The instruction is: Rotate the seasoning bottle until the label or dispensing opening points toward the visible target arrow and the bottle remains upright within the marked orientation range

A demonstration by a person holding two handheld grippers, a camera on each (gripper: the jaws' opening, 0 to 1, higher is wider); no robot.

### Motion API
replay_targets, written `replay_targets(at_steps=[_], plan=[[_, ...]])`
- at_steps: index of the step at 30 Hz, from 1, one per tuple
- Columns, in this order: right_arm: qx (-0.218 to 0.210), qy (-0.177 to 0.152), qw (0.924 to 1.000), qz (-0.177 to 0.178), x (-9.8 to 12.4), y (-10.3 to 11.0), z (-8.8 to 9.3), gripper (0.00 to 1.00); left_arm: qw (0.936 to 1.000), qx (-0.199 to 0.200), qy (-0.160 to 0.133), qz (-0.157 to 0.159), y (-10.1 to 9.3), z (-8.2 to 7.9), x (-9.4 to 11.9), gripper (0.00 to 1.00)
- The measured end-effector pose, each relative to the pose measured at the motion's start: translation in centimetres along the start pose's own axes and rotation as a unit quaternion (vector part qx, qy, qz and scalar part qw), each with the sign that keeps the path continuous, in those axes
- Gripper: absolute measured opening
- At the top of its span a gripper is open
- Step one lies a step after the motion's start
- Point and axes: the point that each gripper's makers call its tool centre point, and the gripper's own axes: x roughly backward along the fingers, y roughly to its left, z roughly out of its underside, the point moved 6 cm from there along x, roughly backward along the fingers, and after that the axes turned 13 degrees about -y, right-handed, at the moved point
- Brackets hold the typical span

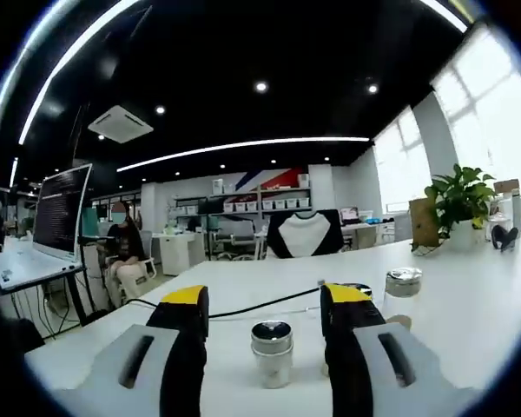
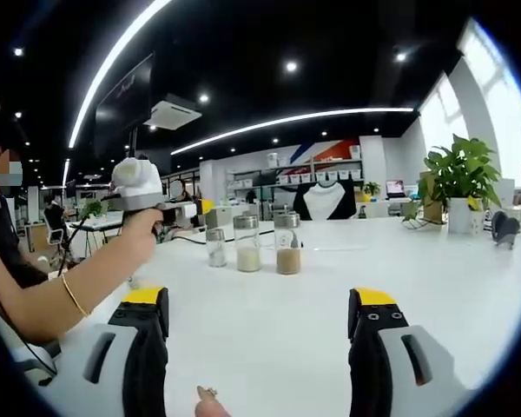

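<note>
Plainly the left gripper is nearer — jaws apart, a bottle upright between them; right gripper, jaws apart, faces 3 bottles well off; arrow perhaps hidden.

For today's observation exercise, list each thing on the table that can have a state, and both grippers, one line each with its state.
Left gripper: open, jaws either side of the small bottle, not touching it.
Right gripper: open, nothing between the jaws.
Small bottle: upright, capped.
Middle bottle: upright, capped, part-filled with pale powder.
Brown-filled bottle: upright, capped.
Potted plant: upright.
</note>
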Motion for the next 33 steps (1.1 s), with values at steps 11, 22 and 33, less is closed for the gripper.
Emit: replay_targets(at_steps=[11,22,33], plan=[[0.015,0.005,0.9999,0.0,-0.1,-0.7,-0.5,0.84,0.9983,-0.011,0.008,-0.057,0.3,3.4,-1.2,0.5],[0.008,0.017,0.9998,0.009,-0.3,-1.0,0.2,0.81,0.9981,-0.007,0.048,-0.038,0.1,6.3,-2.5,0.5],[0.007,0.029,0.9995,0.008,-0.6,-1.3,1.0,0.8,0.9979,-0.002,0.062,-0.017,-0.3,8.4,-3.2,0.48]])
